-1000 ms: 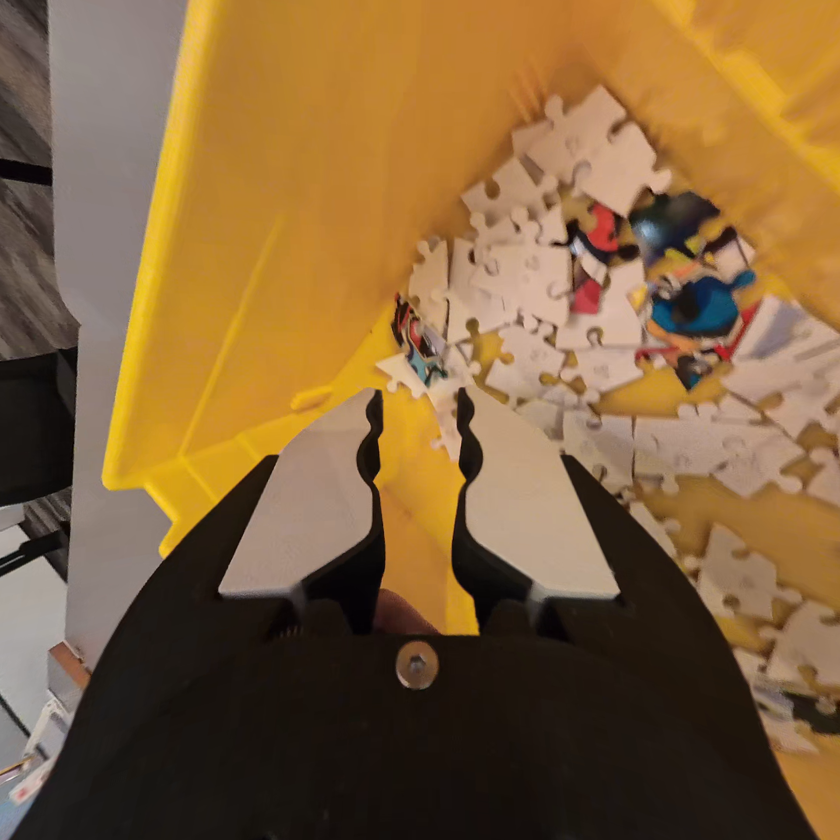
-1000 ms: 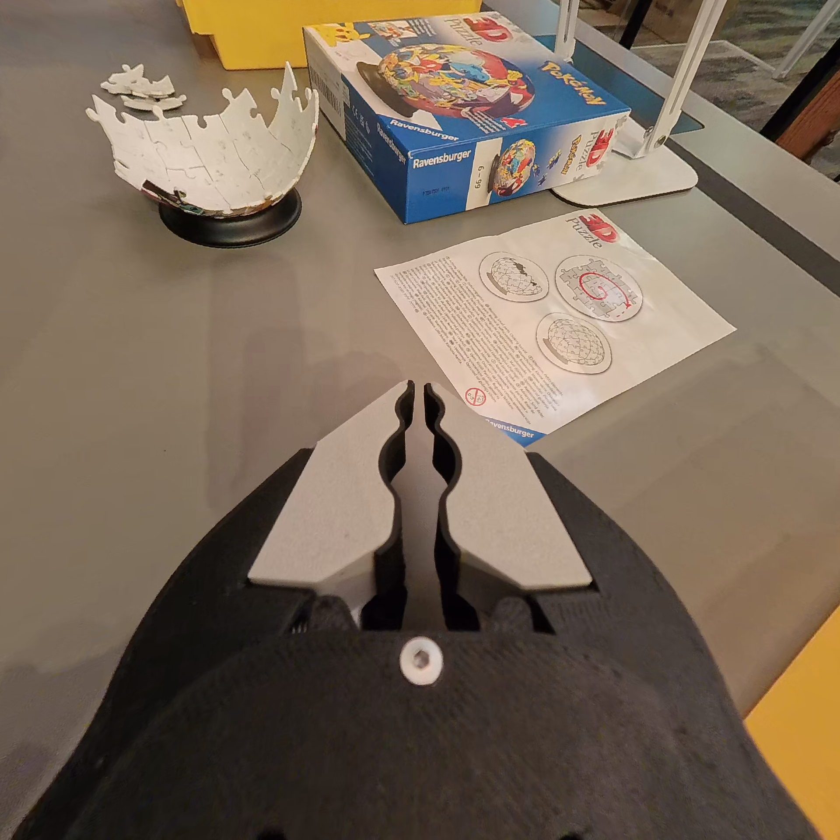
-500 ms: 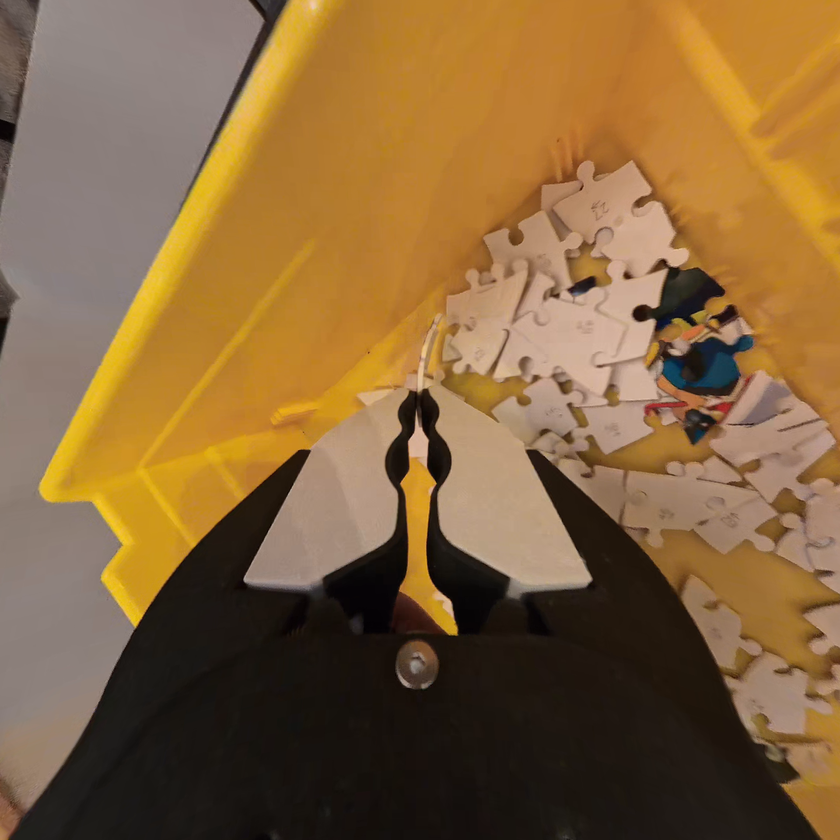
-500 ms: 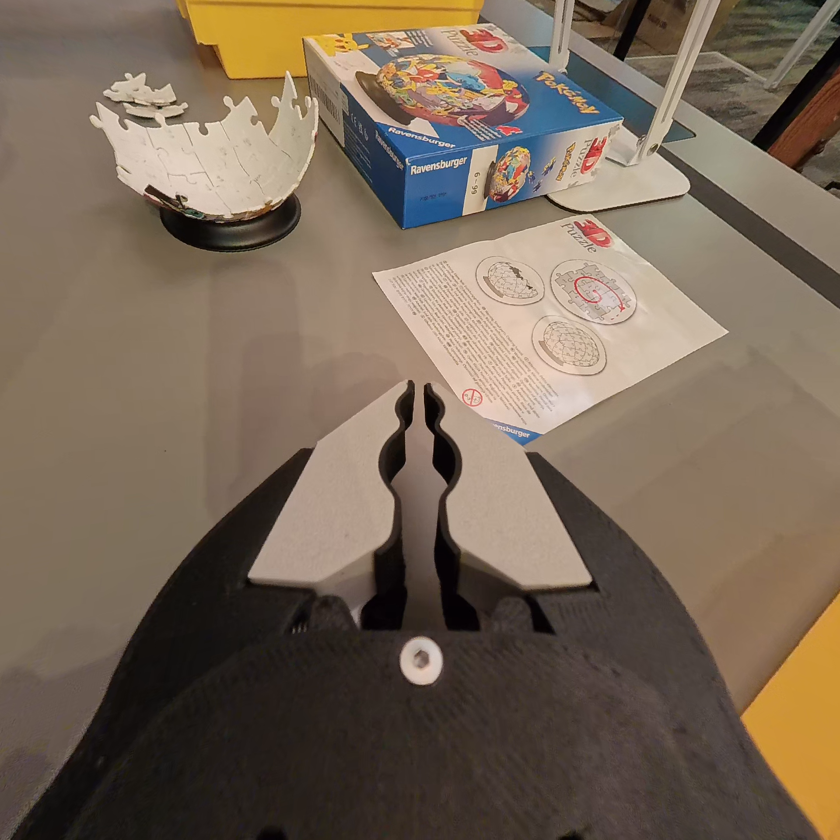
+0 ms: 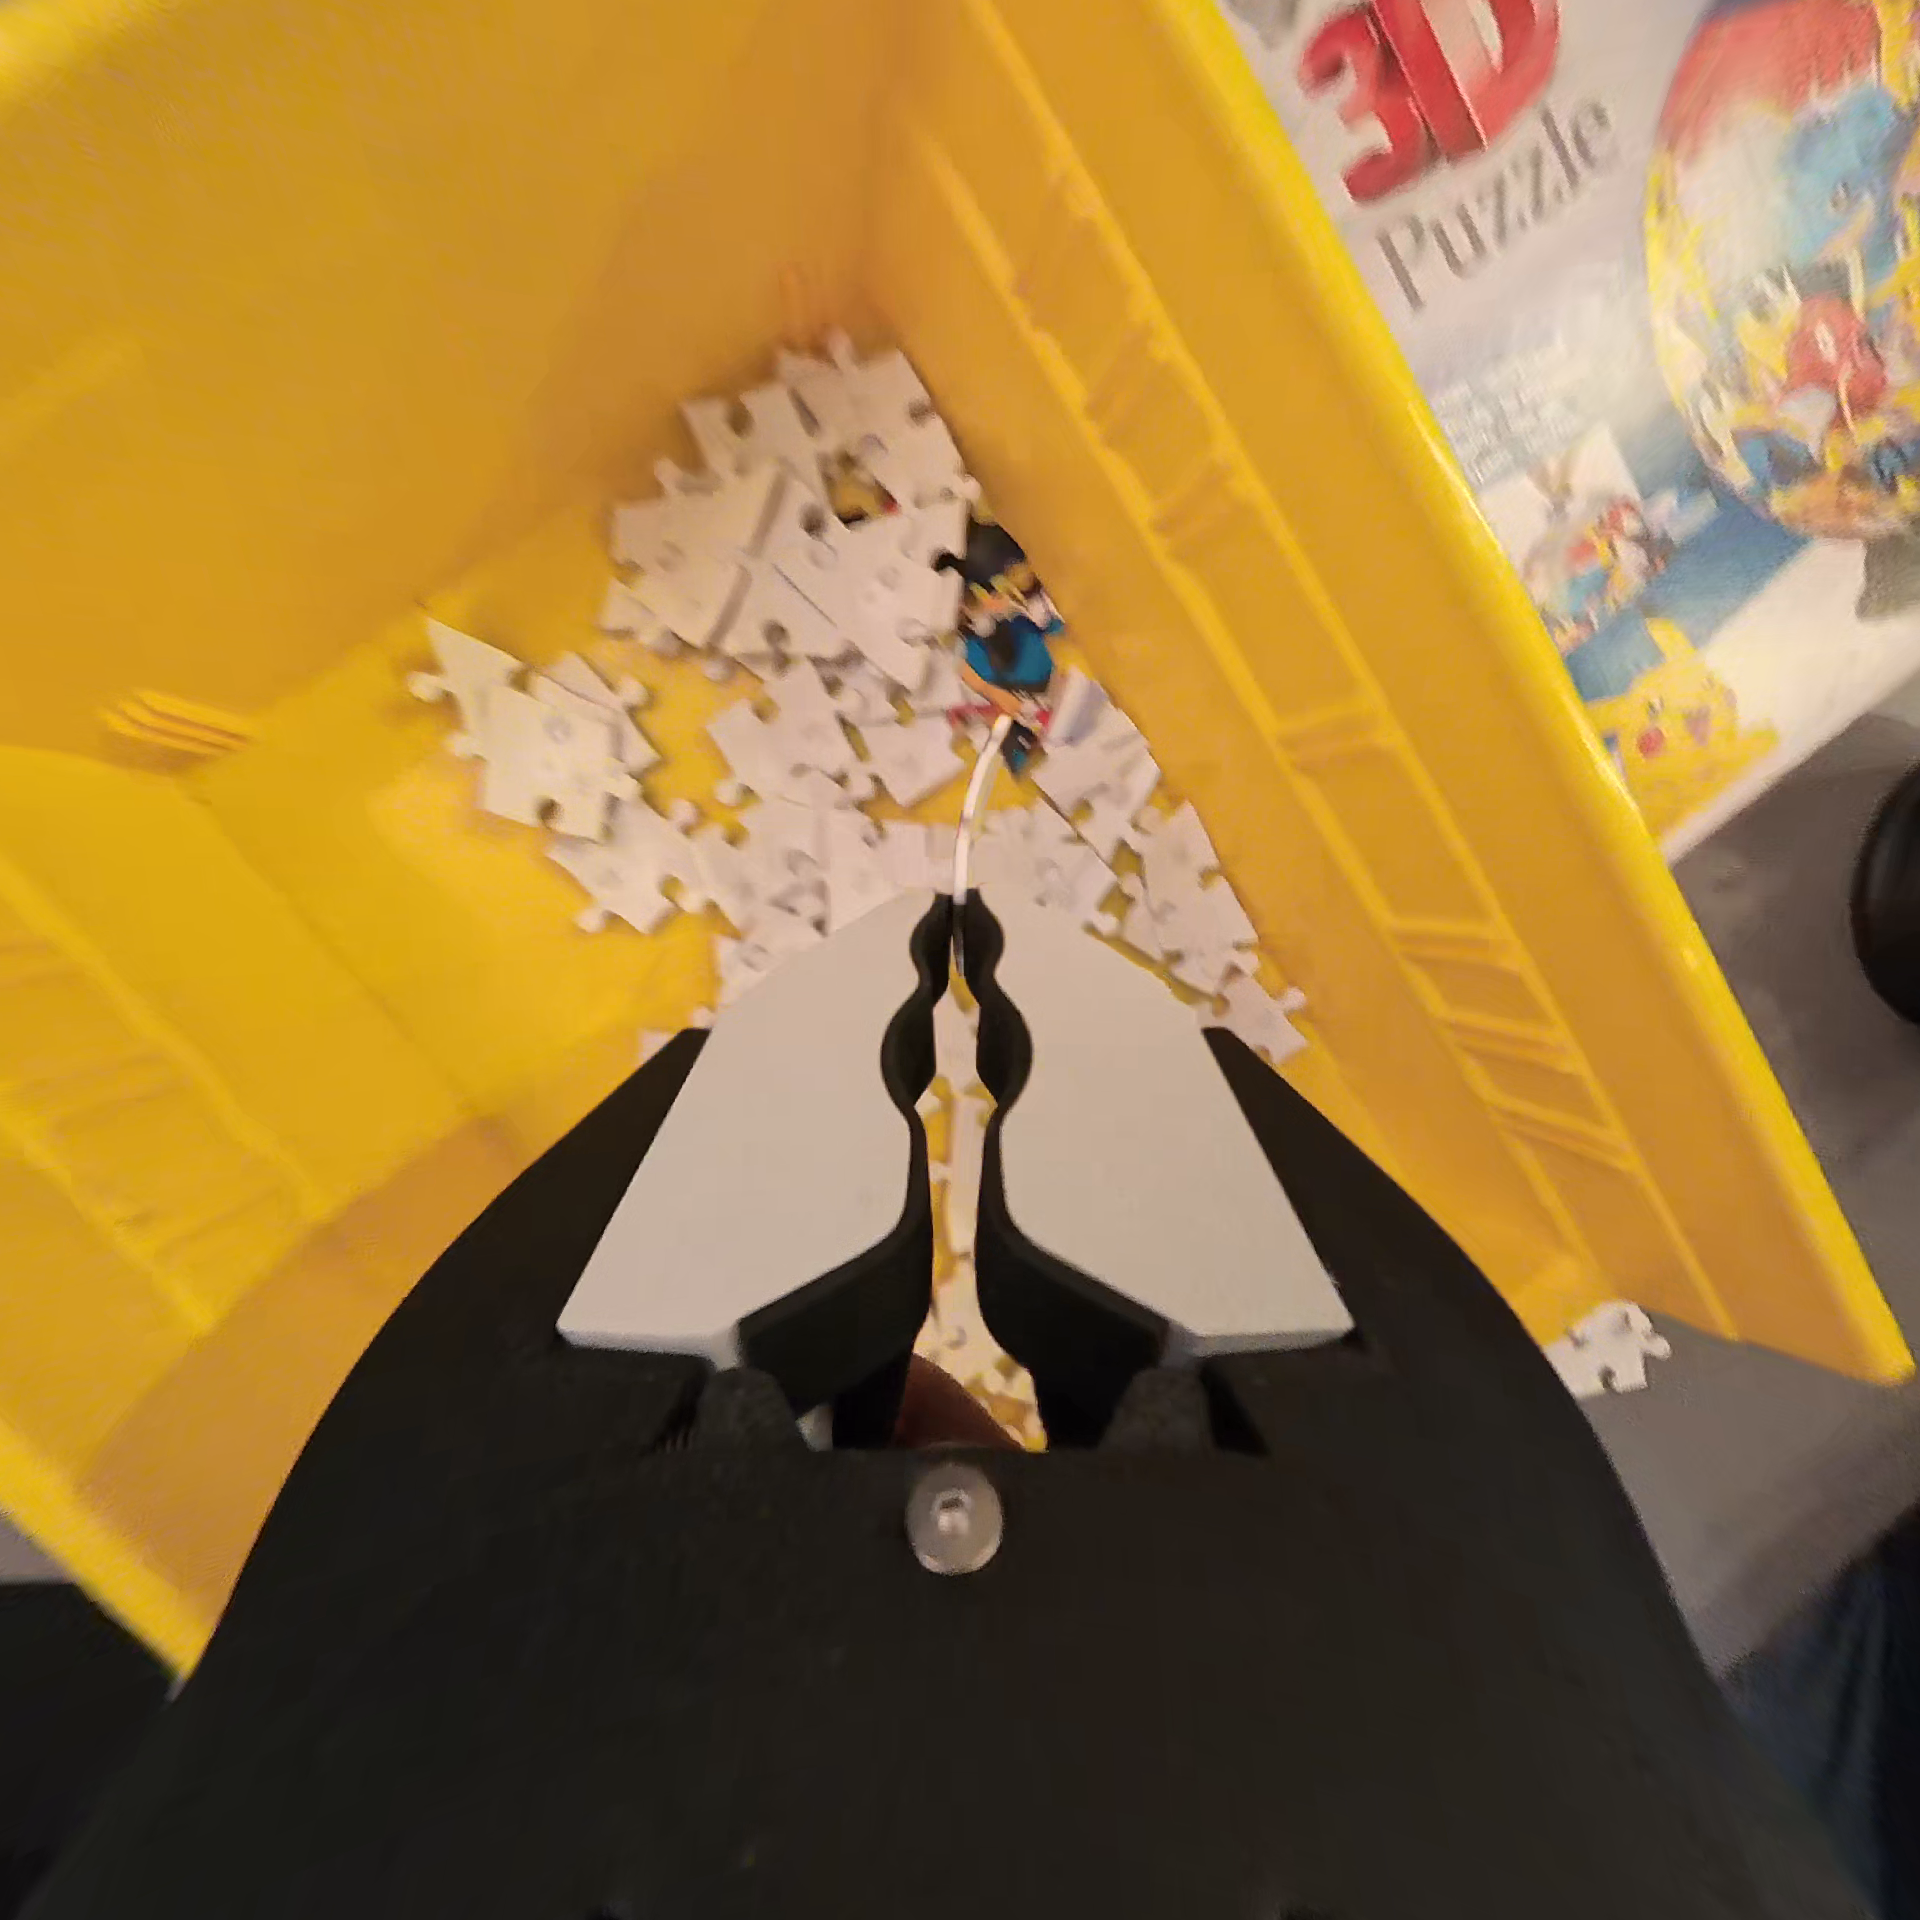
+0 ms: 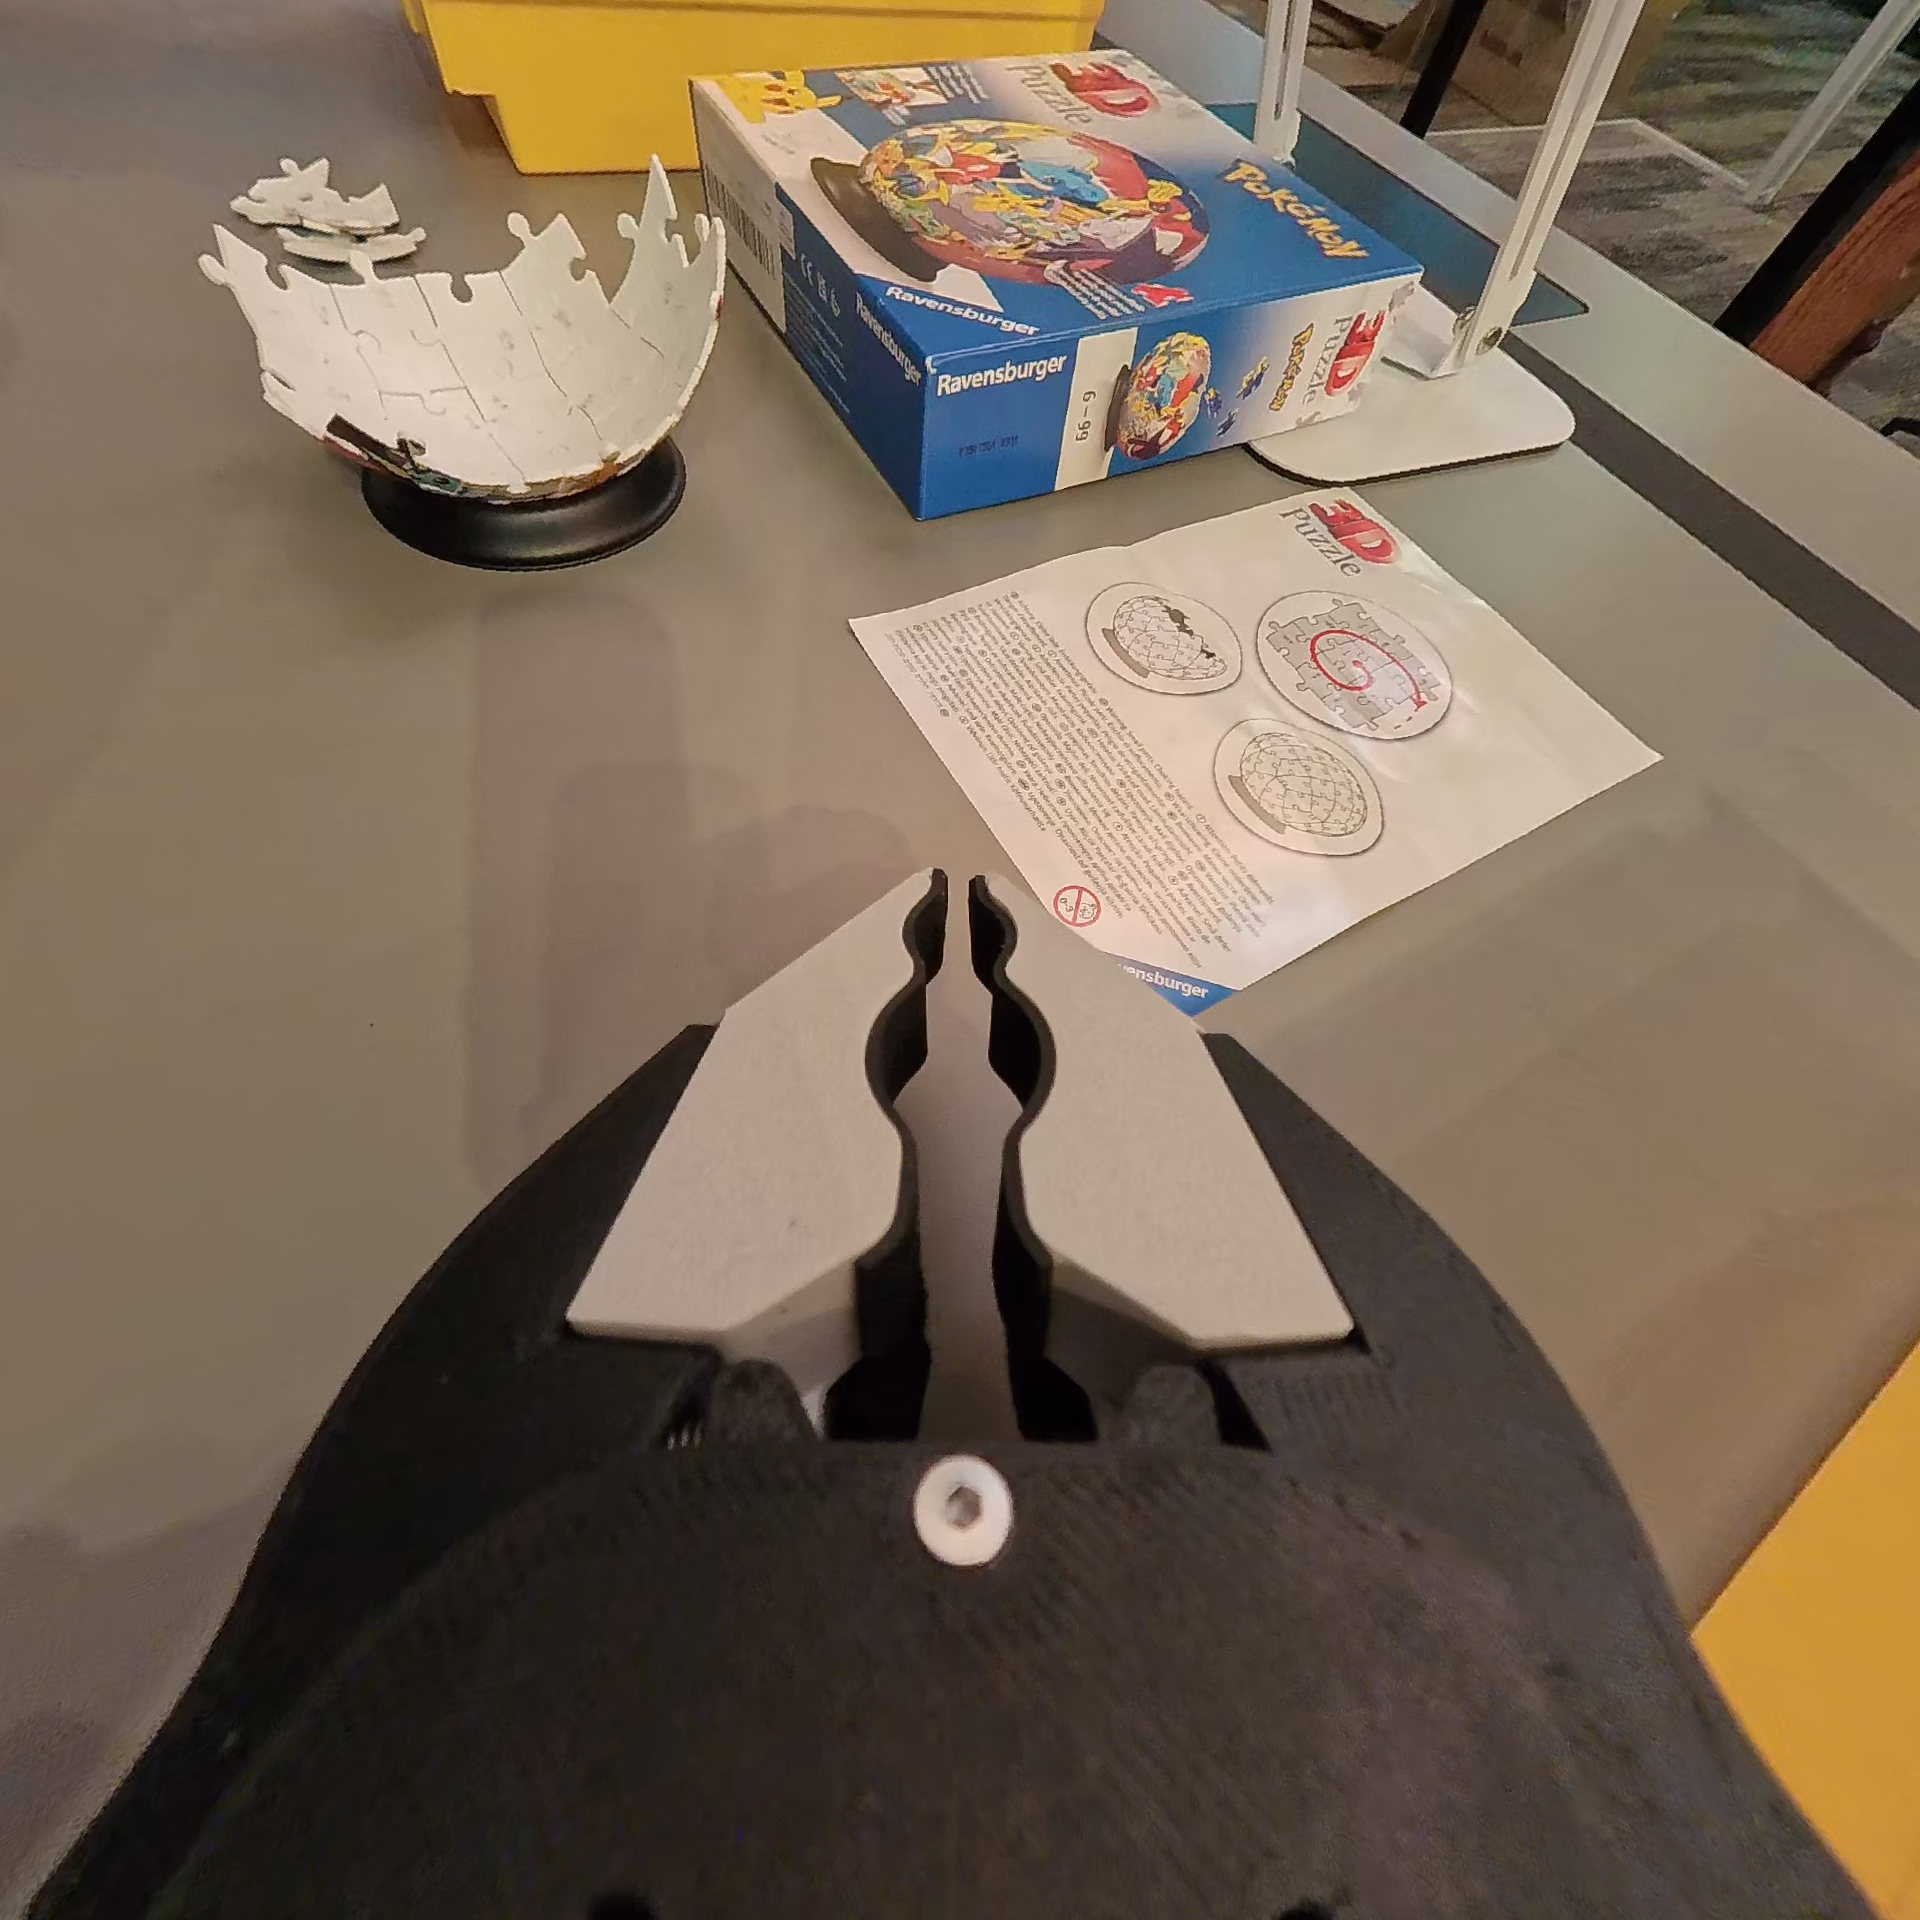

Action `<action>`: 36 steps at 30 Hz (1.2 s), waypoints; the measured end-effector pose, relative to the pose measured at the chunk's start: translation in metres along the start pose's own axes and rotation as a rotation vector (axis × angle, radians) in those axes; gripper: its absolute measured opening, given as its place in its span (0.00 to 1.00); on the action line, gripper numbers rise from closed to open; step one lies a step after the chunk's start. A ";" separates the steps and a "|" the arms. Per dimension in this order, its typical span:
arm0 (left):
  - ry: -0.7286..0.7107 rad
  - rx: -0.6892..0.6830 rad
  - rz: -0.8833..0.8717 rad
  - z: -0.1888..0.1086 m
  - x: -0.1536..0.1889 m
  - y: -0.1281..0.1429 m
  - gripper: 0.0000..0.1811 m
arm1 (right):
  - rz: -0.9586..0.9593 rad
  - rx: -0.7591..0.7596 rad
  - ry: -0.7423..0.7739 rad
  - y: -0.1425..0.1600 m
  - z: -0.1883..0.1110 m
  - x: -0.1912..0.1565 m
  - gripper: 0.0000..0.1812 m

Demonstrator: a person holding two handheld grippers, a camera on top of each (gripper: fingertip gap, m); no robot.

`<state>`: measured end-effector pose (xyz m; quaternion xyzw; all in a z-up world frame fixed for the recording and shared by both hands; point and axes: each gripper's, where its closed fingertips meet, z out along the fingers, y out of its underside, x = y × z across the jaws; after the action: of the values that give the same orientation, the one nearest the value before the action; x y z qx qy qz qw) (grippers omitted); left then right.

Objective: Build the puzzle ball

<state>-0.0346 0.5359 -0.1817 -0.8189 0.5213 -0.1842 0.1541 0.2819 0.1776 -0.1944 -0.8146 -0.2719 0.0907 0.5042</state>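
Observation:
My left gripper [image 5: 958, 906] is shut on a curved puzzle piece [image 5: 975, 812], seen edge-on, held above the yellow bin [image 5: 1195, 520]. Several loose white puzzle pieces [image 5: 790, 665] lie on the bin's floor. The half-built puzzle ball [image 6: 478, 353], a white bowl of joined pieces, sits on a black stand [image 6: 525, 509] at the far left of the grey table in the right wrist view. My right gripper [image 6: 958, 883] hovers over the table, jaws nearly together with nothing between them.
The blue puzzle box [image 6: 1049, 270] lies right of the ball and also shows in the left wrist view [image 5: 1662, 364]. An instruction sheet [image 6: 1247, 727] lies near my right gripper. A few loose pieces [image 6: 312, 208] lie behind the ball. A white stand base [image 6: 1423, 426] is far right. The yellow bin [image 6: 582, 83] is at the back. Across from one pair of fingers to the other is roughly 50 centimeters. The left gripper is farther from the half-built puzzle ball [image 6: 478, 353], some 30 centimeters, than the right, some 20 centimeters.
My left gripper closed on a puzzle piece in the bin and has lifted and swung right with it, bringing the puzzle box into view. My right gripper has crept slightly back.

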 end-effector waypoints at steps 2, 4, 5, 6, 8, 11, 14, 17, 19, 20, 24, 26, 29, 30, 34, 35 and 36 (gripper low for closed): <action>0.023 -0.060 0.017 0.004 0.013 0.019 0.01 | -0.002 -0.001 0.001 0.000 0.000 0.000 0.01; 0.033 -0.124 0.043 0.009 0.023 0.038 0.01 | -0.002 -0.002 0.000 0.000 0.000 0.000 0.01; 0.037 -0.156 0.041 0.012 0.026 0.047 0.01 | -0.002 -0.003 -0.001 0.000 0.000 0.000 0.01; 0.010 -0.194 0.054 0.016 0.025 0.056 0.01 | -0.002 -0.004 -0.002 0.001 0.000 0.000 0.01; -0.058 -0.242 0.074 0.020 0.016 0.067 0.03 | -0.004 -0.007 -0.002 0.001 0.001 -0.001 0.01; -0.117 -0.231 0.059 0.019 0.007 0.066 0.08 | -0.004 -0.009 -0.001 0.001 0.001 -0.001 0.01; -0.163 -0.183 0.056 0.009 -0.001 0.057 0.10 | -0.003 -0.017 -0.003 0.002 0.002 -0.001 0.01; -0.219 -0.157 0.089 -0.005 -0.010 0.052 0.10 | 0.000 -0.022 -0.006 0.003 0.002 -0.001 0.01; -0.241 -0.138 0.098 -0.012 -0.014 0.049 0.09 | 0.001 -0.028 -0.007 0.003 0.003 -0.001 0.01; -0.244 -0.123 0.107 -0.015 -0.014 0.047 0.09 | 0.001 -0.031 -0.008 0.004 0.003 -0.001 0.01; -0.280 -0.124 0.175 -0.020 -0.017 0.044 0.09 | 0.001 -0.042 -0.008 0.005 0.004 -0.001 0.01; -0.284 -0.119 0.203 -0.018 -0.017 0.042 0.09 | 0.001 -0.050 -0.009 0.006 0.005 -0.001 0.01; -0.280 -0.094 0.225 -0.013 -0.016 0.032 0.10 | 0.006 -0.062 -0.011 0.007 0.006 -0.001 0.01; -0.287 -0.080 0.239 -0.011 -0.017 0.027 0.10 | 0.007 -0.067 -0.011 0.008 0.007 0.000 0.02; -0.311 -0.031 0.268 0.001 -0.022 0.000 0.13 | 0.012 -0.088 -0.012 0.011 0.009 0.000 0.01; -0.315 -0.023 0.269 0.005 -0.024 -0.006 0.13 | 0.014 -0.091 -0.012 0.011 0.009 0.000 0.01; -0.318 -0.021 0.278 0.010 -0.027 -0.012 0.14 | 0.017 -0.094 -0.012 0.012 0.010 0.000 0.01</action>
<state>-0.0308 0.5658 -0.1892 -0.7596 0.6001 -0.0242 0.2496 0.2823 0.1812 -0.2089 -0.8392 -0.2717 0.0869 0.4629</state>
